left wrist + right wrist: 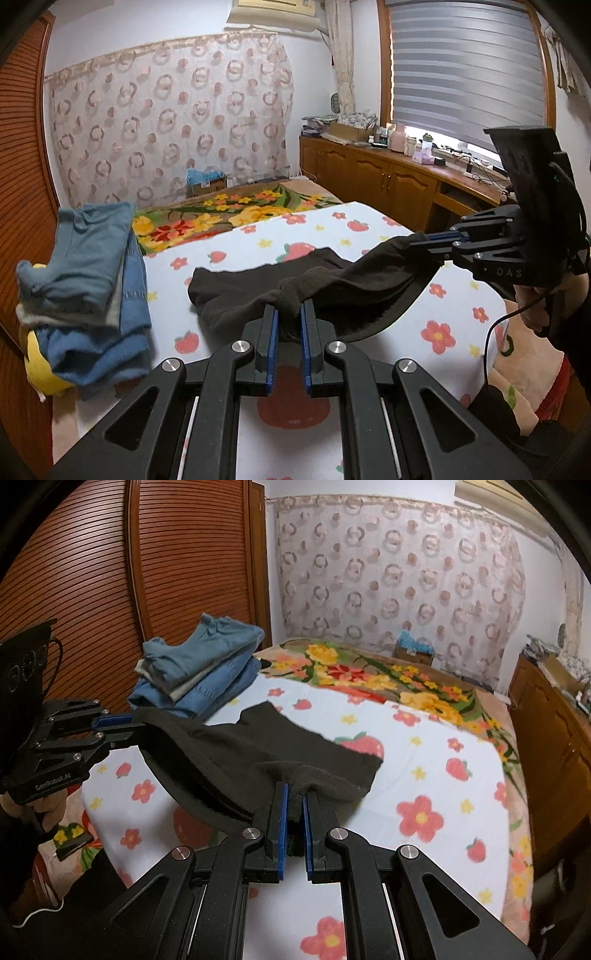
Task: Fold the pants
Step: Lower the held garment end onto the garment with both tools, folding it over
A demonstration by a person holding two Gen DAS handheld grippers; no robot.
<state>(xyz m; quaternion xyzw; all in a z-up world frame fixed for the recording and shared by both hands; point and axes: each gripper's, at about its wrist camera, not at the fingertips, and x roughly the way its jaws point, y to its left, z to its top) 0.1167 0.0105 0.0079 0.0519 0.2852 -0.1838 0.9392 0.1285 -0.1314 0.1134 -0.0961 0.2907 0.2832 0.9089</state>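
The dark brown pants point(258, 291) lie partly on the white strawberry-and-flower blanket point(369, 229), with their near edge lifted. My left gripper point(289, 314) is shut on one bunched corner of the pants. My right gripper point(417, 245) is shut on the other end, and the fabric hangs stretched between the two. In the right wrist view the pants point(280, 746) run from my right gripper point(294, 805) leftward to my left gripper point(136, 723). The far part of the pants rests flat on the blanket point(443, 775).
A stack of folded blue and grey clothes point(88, 273) sits on the bed's left side, also in the right wrist view point(207, 664). A yellow plush point(40, 365) lies under it. A floral bedspread point(369, 672) covers the far bed. A wooden cabinet point(388, 177) lines the right; a slatted wardrobe point(147, 572) the left.
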